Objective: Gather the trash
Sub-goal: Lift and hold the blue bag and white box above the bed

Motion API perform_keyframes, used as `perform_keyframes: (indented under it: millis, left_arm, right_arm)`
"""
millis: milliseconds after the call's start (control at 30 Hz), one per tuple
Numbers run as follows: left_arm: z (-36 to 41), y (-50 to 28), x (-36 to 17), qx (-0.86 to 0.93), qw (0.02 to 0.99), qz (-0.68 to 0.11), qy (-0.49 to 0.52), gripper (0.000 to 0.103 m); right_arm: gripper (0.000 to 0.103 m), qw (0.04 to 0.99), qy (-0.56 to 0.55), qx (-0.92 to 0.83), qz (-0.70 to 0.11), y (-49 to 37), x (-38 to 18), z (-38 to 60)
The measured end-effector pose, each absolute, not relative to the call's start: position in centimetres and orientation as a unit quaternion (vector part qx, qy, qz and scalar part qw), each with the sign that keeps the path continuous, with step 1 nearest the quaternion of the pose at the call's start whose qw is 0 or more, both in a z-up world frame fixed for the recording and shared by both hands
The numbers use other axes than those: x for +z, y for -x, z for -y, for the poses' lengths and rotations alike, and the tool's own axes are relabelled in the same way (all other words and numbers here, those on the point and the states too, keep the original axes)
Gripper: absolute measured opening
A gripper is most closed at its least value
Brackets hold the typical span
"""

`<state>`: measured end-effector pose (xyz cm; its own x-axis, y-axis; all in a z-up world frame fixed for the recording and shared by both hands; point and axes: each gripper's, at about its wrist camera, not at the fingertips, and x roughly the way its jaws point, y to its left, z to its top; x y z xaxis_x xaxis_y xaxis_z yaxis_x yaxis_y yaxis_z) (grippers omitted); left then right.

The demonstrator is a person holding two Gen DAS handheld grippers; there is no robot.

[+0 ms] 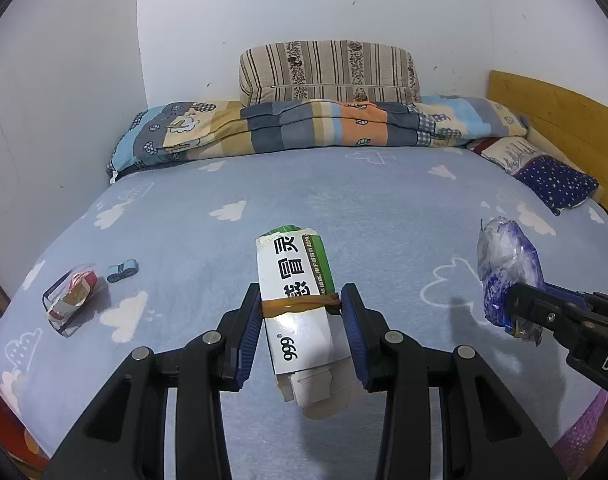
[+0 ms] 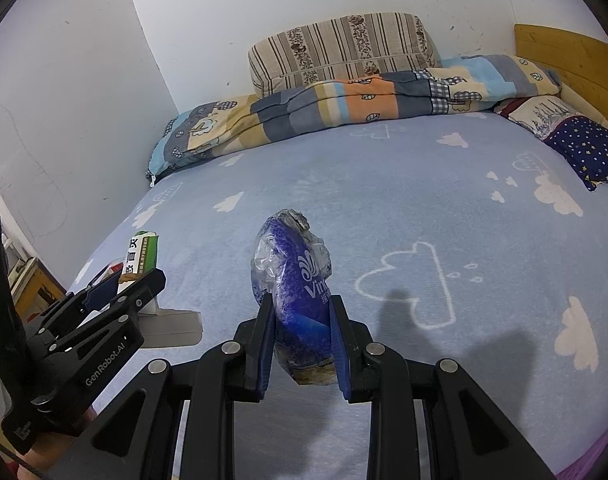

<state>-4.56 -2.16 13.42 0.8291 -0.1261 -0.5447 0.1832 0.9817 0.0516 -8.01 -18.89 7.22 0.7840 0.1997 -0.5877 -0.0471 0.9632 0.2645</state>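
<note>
Bed (image 1: 344, 200): light-blue fleecy sheet with white clouds, soft surface. Folded quilt (image 1: 304, 128) and striped pillow (image 1: 328, 72) at the far edge, well clear.

Both grippers loaded, held above the sheet:
- left gripper (image 1: 300, 306) pinches the box (image 1: 296, 300), a white/green printed carton, stiff, flaps loose at the near end. Long axis runs along the fingers, pointing away; pads clamp its long sides near the tape band.
- right gripper (image 2: 302, 312) pinches the bag (image 2: 296, 280), crinkly blue-and-clear plastic, squashed between the pads, bulging forward.

Remaining trash sits far left on the sheet: wrapper (image 1: 70, 300), flattened red/white packet in clear film, and just beside it a small blue scrap (image 1: 122, 271). Both lie left of the left gripper, so that arm is nearer. My read: no free jaw, so drop the current loads first. No bin in view.
</note>
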Motion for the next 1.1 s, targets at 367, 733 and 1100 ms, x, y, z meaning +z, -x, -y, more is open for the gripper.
perform_keyframes:
  millis: [367, 733, 1100]
  left_arm:
    - [2.2, 4.5, 13.5, -0.080, 0.956, -0.279, -0.054, 0.038]
    - [1.7, 4.4, 13.9, -0.078, 0.957, -0.271, -0.060, 0.038]
    - [1.4, 4.3, 14.2, -0.076, 0.959, -0.265, -0.061, 0.038]
  right_arm:
    - [0.027, 0.938, -0.115, 0.067, -0.321, 8.0, 7.4, 18.7]
    - [0.027, 0.939, -0.113, 0.069, -0.317, 8.1, 7.5, 18.5]
    - [0.027, 0.940, -0.111, 0.069, -0.316, 8.1, 7.7, 18.2]
